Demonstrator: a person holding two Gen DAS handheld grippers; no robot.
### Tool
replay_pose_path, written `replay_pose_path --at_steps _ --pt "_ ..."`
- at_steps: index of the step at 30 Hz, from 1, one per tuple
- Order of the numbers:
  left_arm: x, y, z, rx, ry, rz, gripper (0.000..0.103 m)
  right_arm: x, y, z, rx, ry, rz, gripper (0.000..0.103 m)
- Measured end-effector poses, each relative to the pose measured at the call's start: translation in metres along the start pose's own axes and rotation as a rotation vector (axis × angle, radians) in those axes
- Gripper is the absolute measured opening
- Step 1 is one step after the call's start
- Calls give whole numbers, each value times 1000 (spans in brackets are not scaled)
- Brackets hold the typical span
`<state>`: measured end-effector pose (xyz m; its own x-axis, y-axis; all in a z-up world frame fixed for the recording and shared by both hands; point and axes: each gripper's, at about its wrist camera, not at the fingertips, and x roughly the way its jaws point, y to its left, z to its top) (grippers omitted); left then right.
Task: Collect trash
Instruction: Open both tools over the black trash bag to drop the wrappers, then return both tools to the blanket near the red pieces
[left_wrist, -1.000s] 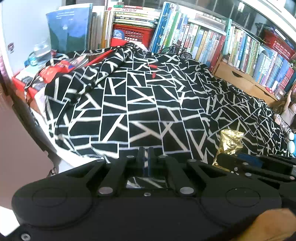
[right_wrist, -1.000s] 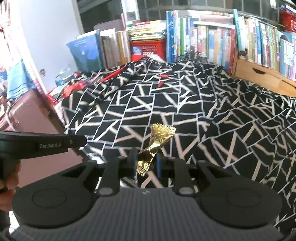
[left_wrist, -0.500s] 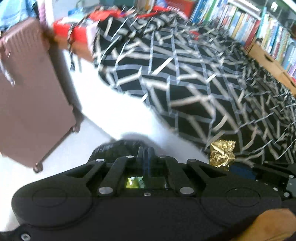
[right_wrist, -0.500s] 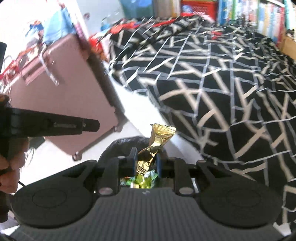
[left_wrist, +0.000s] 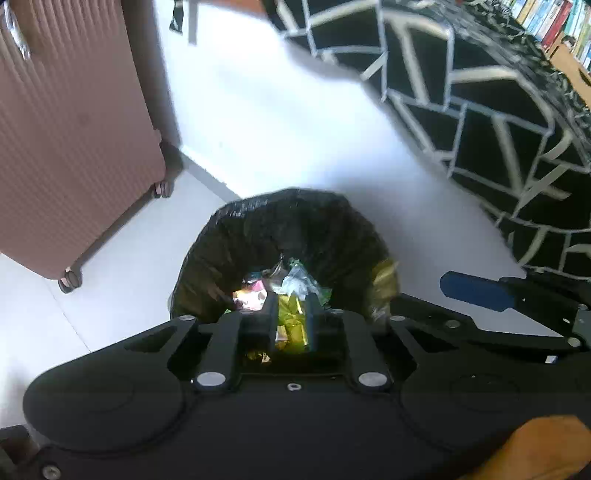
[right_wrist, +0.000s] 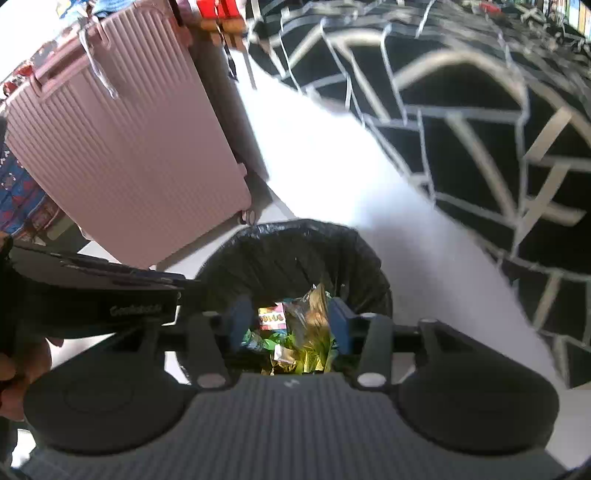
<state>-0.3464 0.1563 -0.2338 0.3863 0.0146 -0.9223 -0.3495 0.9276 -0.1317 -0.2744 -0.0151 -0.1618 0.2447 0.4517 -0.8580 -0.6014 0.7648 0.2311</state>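
The right gripper (right_wrist: 288, 325) spreads its jaws wide so the crinkly gold foil wrapper (right_wrist: 314, 314) between them drops into the black-bagged trash bin (right_wrist: 295, 251) right below.

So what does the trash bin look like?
The bin is round, lined with a crinkly black plastic bag folded over its rim. It stands upright on the pale floor, beside a pink suitcase and the bed's black-and-white blanket. Inside lie colourful wrappers: gold, green, pink. Both grippers hover over it.
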Motion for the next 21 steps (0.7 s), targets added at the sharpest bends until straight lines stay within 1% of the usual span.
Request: replay_pose_path --at_steps 1,2,4,6,8,13,21 --pt "8 2 -3 -1 6 5 23 8 -1 -3 5 5 -4 63" --pt "15 4 -5 -5 11 14 31 14 -3 -5 10 12 -10 63" --pt "23 7 -9 -16 10 27 39 22 -7 -10 24 17 -18 63" --pt "27 9 -10 -26 16 29 42 24 -10 -13 35 19 -25 64" --pt "26 10 -8 -31 22 28 49 22 -11 -11 44 23 -30 64" --pt "11 3 3 -12 15 26 56 6 -16 -3 64 9 -41 66" --pt "-16 -11 24 22 4 15 64 -26 -17 17 91 -23 -69 68"
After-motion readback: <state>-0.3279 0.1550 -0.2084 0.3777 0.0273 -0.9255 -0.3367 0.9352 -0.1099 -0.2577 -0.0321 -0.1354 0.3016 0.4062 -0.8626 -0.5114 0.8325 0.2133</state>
